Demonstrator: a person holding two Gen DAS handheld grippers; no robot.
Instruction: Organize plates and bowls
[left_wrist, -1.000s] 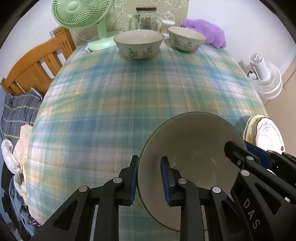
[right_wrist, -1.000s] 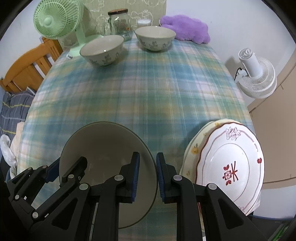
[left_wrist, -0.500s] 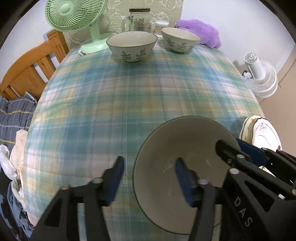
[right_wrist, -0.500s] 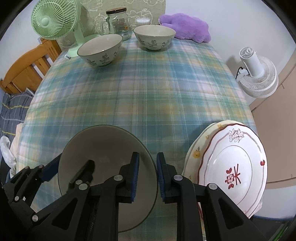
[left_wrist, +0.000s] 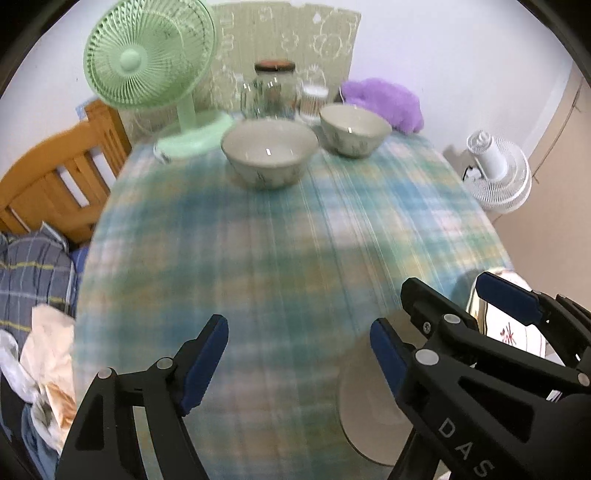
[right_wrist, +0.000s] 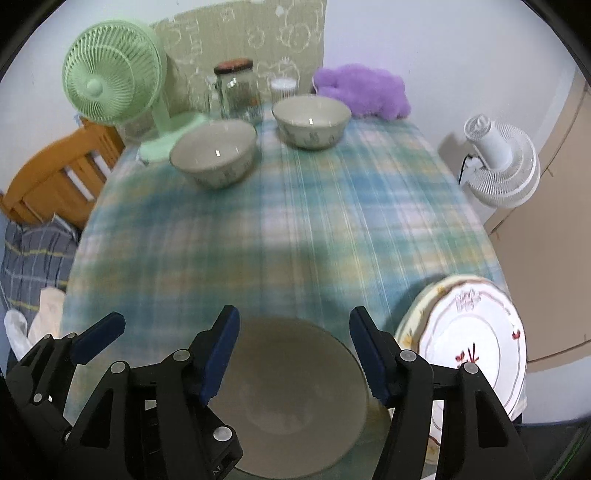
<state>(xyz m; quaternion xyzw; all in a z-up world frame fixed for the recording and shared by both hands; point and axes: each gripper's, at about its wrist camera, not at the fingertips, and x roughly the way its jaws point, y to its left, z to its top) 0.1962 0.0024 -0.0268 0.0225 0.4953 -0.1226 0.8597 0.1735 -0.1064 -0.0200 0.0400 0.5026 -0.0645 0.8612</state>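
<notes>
Standing spread, the left gripper (left_wrist: 297, 349) has just been opening and has nothing between its blue pads, only the plaid tablecloth (left_wrist: 280, 236) below. The right gripper (right_wrist: 293, 349) is likewise parted, its jaws also just opened; the grey bowl (right_wrist: 295, 398) lies below and between them, but neither pad presses on it. The bowl sits on the near edge of the table, apparently set down there deliberately: it lies just beside the stack of patterned plates (right_wrist: 476, 332), which suggests the near right corner serves as the collecting spot. Whether bowl and plates touch cannot be told. Both claws appear to have held opposite sides of the rim, a sensible hold for a wide, heavy piece.

Two leaf-patterned bowls, one nearer (right_wrist: 214, 157) and one farther (right_wrist: 312, 120), stand well apart at the far end, beside a green fan (right_wrist: 110, 83) and a glass jar (right_wrist: 236, 90). In my judgement these remain to be gathered; motion blur limits finer detail.
</notes>
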